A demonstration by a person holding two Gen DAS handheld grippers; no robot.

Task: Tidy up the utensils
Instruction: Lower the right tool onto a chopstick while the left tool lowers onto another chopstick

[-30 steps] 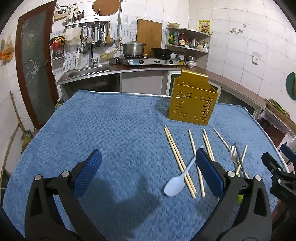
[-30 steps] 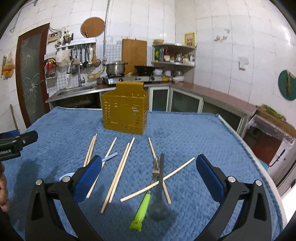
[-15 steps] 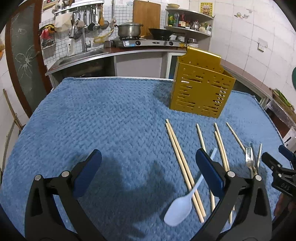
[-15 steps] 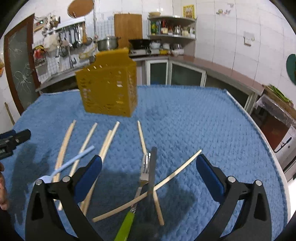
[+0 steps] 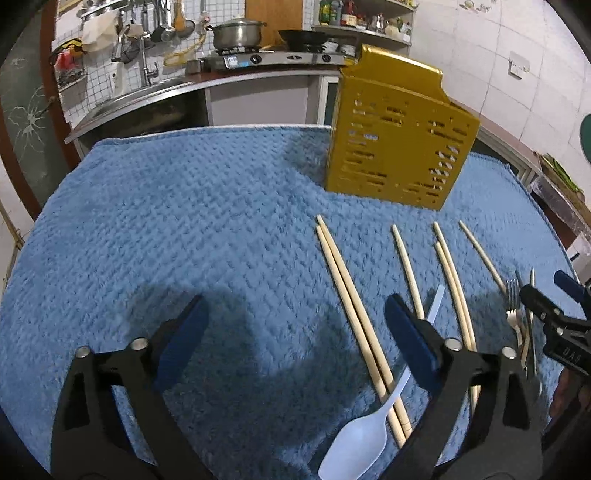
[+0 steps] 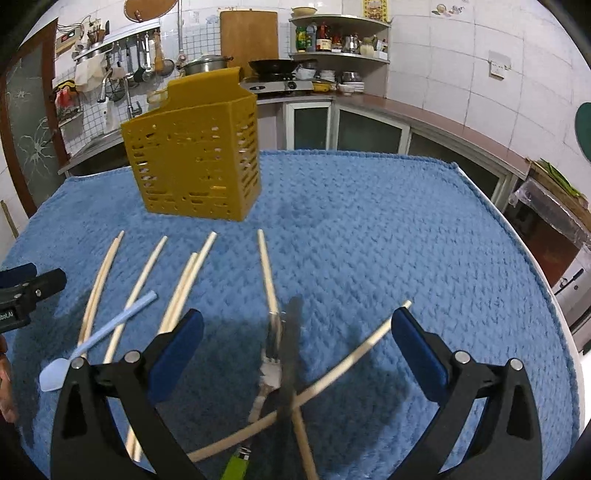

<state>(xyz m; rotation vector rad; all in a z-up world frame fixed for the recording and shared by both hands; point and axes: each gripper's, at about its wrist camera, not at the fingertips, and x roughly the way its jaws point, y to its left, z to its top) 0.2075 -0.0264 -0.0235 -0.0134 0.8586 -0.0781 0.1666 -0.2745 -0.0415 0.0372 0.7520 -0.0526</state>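
Note:
A yellow slotted utensil holder [image 5: 399, 129] stands upright at the far side of the blue cloth; it also shows in the right wrist view [image 6: 194, 147]. Several wooden chopsticks [image 5: 354, 306] lie loose in front of it, also in the right wrist view [image 6: 184, 288]. A pale blue plastic spoon [image 5: 358, 443] lies across them, bowl toward me. My left gripper [image 5: 295, 332] is open and empty, low over the cloth left of the spoon. My right gripper [image 6: 295, 350] is open and empty, straddling a green-handled fork [image 6: 271, 354] and a dark knife [image 6: 290, 354].
The table is covered by a blue textured cloth [image 5: 184, 229]. Its right edge [image 6: 546, 280] drops off toward boxes on the floor. A kitchen counter with sink, stove and pots [image 5: 236, 33] runs behind the table.
Both grippers have moved forward and lower toward the cloth. The utensils and holder now look closer. Both grippers stay open and hold nothing.

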